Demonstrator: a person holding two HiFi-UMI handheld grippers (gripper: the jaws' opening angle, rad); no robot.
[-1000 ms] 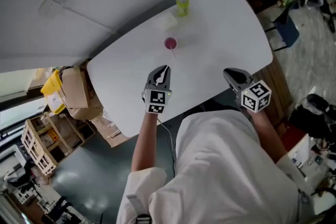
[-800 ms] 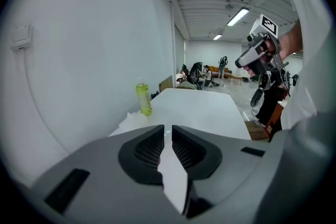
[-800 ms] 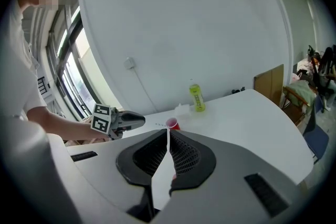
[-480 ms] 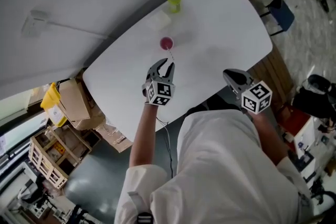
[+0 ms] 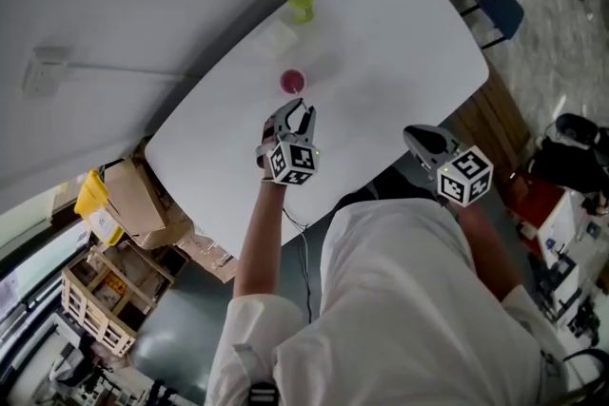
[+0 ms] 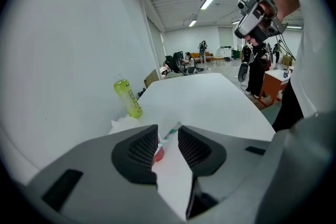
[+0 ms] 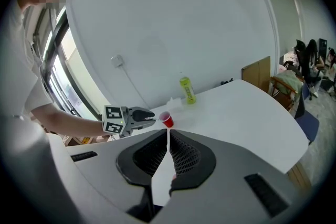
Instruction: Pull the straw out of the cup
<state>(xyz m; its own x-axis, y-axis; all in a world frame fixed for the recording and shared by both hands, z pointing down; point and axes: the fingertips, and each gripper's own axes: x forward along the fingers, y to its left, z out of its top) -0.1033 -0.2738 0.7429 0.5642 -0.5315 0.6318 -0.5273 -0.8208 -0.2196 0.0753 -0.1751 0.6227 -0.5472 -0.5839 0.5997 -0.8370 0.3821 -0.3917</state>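
Observation:
A small red cup [image 5: 291,80] stands on the white table [image 5: 400,43], with a striped straw [image 6: 171,132] leaning out of it toward me. My left gripper [image 5: 298,109] hovers just short of the cup. Its jaws have just been opening and now stand open, one on each side of the straw, with the pads not pressing on it. In the left gripper view the cup [image 6: 158,153] shows low between the jaws. The right gripper view shows the cup [image 7: 166,120] and the left gripper [image 7: 151,117] beside it. My right gripper [image 5: 415,137] hangs at the table's near edge, shut and holding nothing.
A green bottle [image 5: 300,1] stands at the table's far edge by the wall, with a crumpled white tissue [image 5: 276,38] next to it. Cardboard boxes [image 5: 128,195] lie on the floor at the left. A blue chair [image 5: 500,9] stands at the table's right end.
My left gripper has moved forward toward the cup, and its jaws have gone from shut to open around the straw. The right gripper has barely moved.

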